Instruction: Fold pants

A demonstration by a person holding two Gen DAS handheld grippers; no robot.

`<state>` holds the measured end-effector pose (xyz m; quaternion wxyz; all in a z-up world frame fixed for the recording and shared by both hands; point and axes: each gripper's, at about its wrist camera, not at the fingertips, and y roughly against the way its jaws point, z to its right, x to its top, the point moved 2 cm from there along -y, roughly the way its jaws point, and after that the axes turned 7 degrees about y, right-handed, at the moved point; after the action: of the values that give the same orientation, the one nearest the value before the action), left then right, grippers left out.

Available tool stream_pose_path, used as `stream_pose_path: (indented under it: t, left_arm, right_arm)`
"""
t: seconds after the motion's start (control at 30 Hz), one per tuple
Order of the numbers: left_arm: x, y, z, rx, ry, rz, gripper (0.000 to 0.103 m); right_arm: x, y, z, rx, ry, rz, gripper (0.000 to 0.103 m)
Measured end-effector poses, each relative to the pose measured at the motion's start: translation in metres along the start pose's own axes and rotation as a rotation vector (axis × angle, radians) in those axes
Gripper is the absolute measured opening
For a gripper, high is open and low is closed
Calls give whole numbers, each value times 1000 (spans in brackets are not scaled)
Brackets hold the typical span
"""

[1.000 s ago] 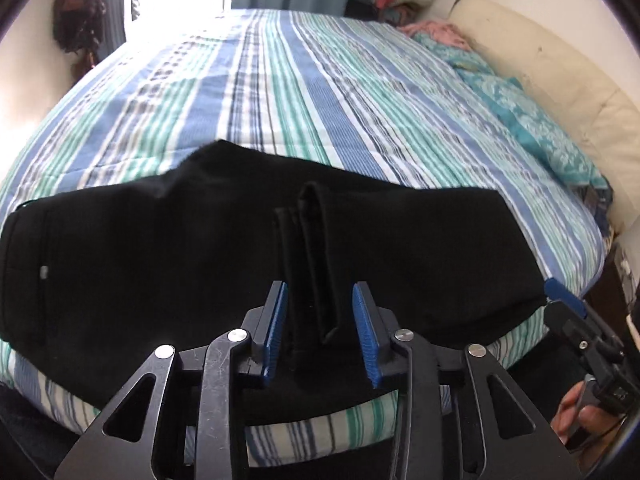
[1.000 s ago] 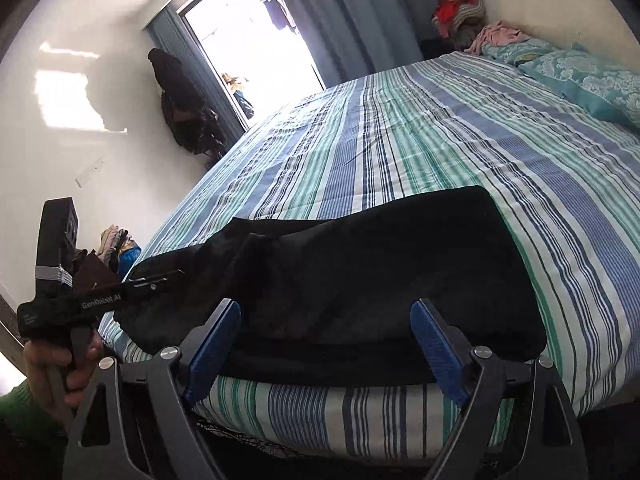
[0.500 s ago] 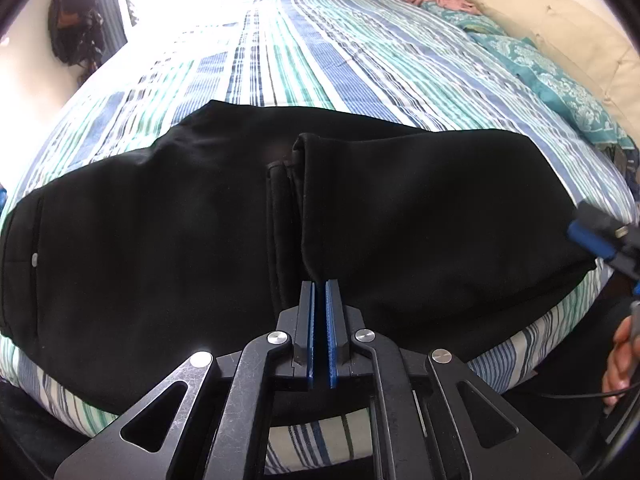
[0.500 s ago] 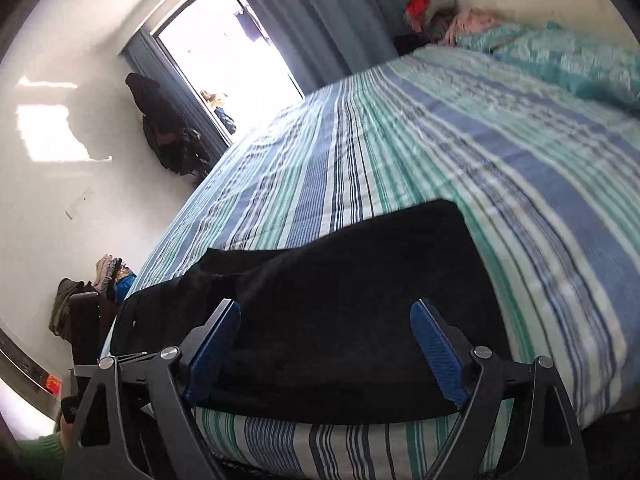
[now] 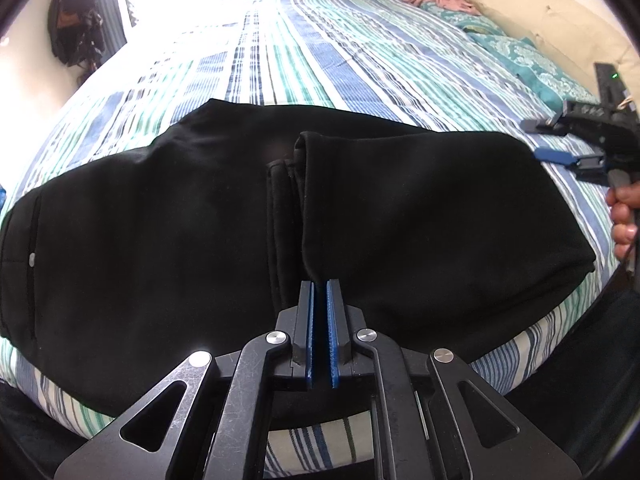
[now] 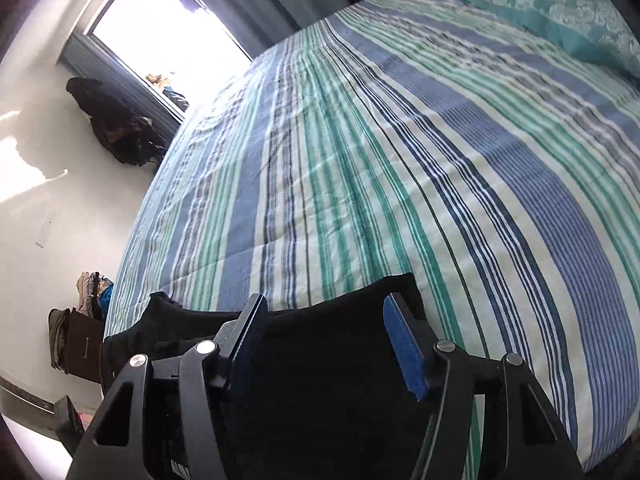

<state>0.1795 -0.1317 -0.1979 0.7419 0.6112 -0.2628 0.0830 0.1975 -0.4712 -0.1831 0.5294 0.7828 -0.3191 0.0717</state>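
Note:
Black pants (image 5: 160, 216) lie across the near edge of a striped bed, with the leg ends folded back to the middle as a raised hem (image 5: 304, 184). My left gripper (image 5: 320, 292) is shut on the near edge of that folded hem. My right gripper (image 6: 324, 320) is open, its blue pads over the pants' right end (image 6: 332, 380), not closed on the cloth. It also shows in the left wrist view (image 5: 560, 156), held by a hand at the right.
The striped bedspread (image 5: 320, 52) stretches far behind the pants. Teal pillows (image 5: 532, 60) and a cream headboard (image 5: 540, 12) lie at the right. A bright window (image 6: 168, 36), a dark bag (image 6: 120, 132) and clothes on the floor (image 6: 88, 288) are at the left.
My left gripper closed on the folded hem edge and lifted slightly. My right gripper moved up and forward over the pants' right end, staying open.

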Motion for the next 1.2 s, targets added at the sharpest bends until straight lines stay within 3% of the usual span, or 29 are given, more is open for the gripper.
stream_pose_path:
  t: [0.07,0.17,0.27,0.43,0.47,0.53,0.57,0.63,0.73,0.8,0.83,0.87,0.9,0.97,1.07,1.2]
  left_arm:
    - [0,0,0,0,-5,0,6]
    - [-1,0,-1,-3,2,-1,6]
    - [-1,0,-3,-15,9,-5,6]
    - [-1,-1,-6,-31,31,-6,7]
    - [-1,-1,-5,-31,30,-6,7]
    - [-1,-1,-5,-28,26,-6,8]
    - [-1,0,-6,-27,22,-5,8]
    - [-1,0,-7,-31,24,-3,9]
    - [-1,0,-8,-41,42,-4,9]
    - [0,1,-11,-62,59,-10,11]
    - [0,3,-13,-75,71,-15,13]
    - [0,6,-17,-91,89,-23,24]
    - [2,11,-22,-76,111,-29,49]
    - [6,28,-38,-14,185,17,75]
    - [22,49,-50,-28,262,88,75]
    - [49,39,-16,-9,157,79,77]
  right_arm:
    - [-8,-29,19,-48,-40,-94,40]
    - [-10,-22,18,-57,11,-57,38]
    - [-15,11,15,-4,4,8,38]
    - [-71,58,4,86,13,57,38]
    - [-87,53,7,74,1,29,38]
    - [-117,37,21,26,-35,-28,28]
    - [-121,43,24,18,-51,18,23]
    - [-115,59,18,4,-53,58,23]
    - [-106,83,-13,-56,92,168,23]
    - [-103,77,-25,-108,175,162,30]
    - [-102,65,-24,-135,191,129,34]
    - [-104,49,-18,-174,189,65,40]
    - [-110,30,-9,-197,170,-22,41]
    - [-117,29,-9,-216,200,31,42]
    - [-120,21,-20,-273,286,7,50]
    - [-124,22,-19,-274,265,22,55]
